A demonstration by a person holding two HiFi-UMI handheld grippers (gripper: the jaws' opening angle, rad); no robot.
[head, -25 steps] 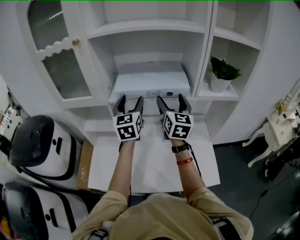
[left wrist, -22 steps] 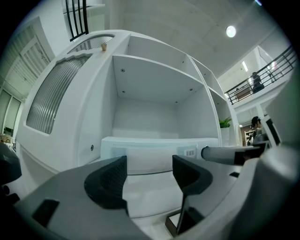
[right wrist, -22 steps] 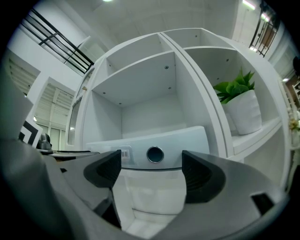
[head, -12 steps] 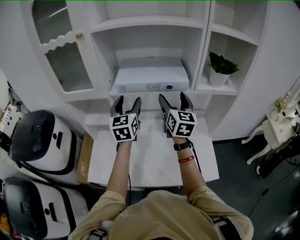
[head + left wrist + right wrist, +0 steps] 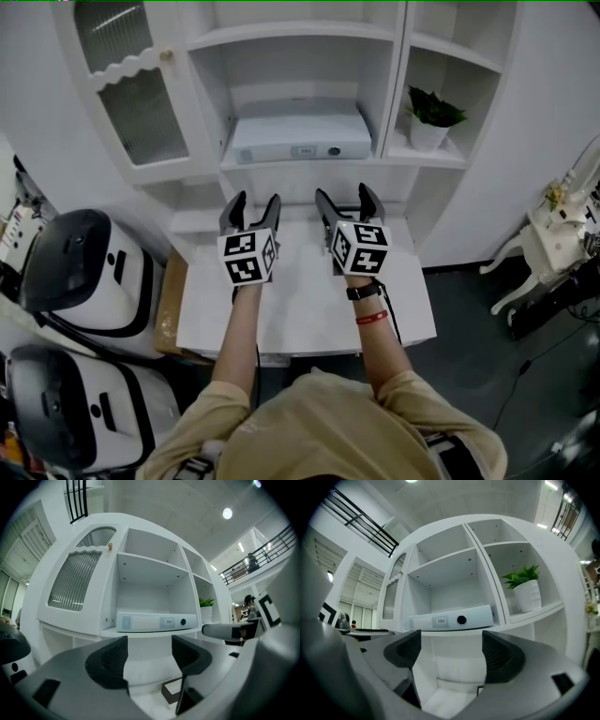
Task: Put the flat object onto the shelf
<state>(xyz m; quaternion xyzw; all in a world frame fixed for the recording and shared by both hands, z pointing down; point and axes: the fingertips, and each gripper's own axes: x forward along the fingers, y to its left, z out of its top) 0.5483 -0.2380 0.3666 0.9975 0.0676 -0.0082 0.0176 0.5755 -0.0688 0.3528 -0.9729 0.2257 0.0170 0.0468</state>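
Note:
The flat object is a pale blue-white binder point(image 5: 298, 139) lying flat on the middle shelf point(image 5: 300, 165) of a white cabinet. It also shows in the left gripper view as the binder point(image 5: 154, 621) and in the right gripper view as the binder point(image 5: 452, 618), spine facing out. My left gripper point(image 5: 253, 204) and right gripper point(image 5: 344, 197) hover side by side over the white table point(image 5: 300, 309), short of the shelf and apart from the binder. Both point level at it. The left gripper point(image 5: 149, 653) and the right gripper point(image 5: 451, 651) are open, with nothing between their jaws.
A potted plant point(image 5: 429, 117) stands on the right-hand shelf. A glass cabinet door point(image 5: 131, 84) hangs open at the left. Two white-and-black machines point(image 5: 75, 281) sit left of the table beside a cardboard sheet point(image 5: 171, 309). A white chair point(image 5: 553, 244) is at the right.
Both grippers have drawn back from the shelf edge toward me, still open. The binder stays where it lies on the shelf.

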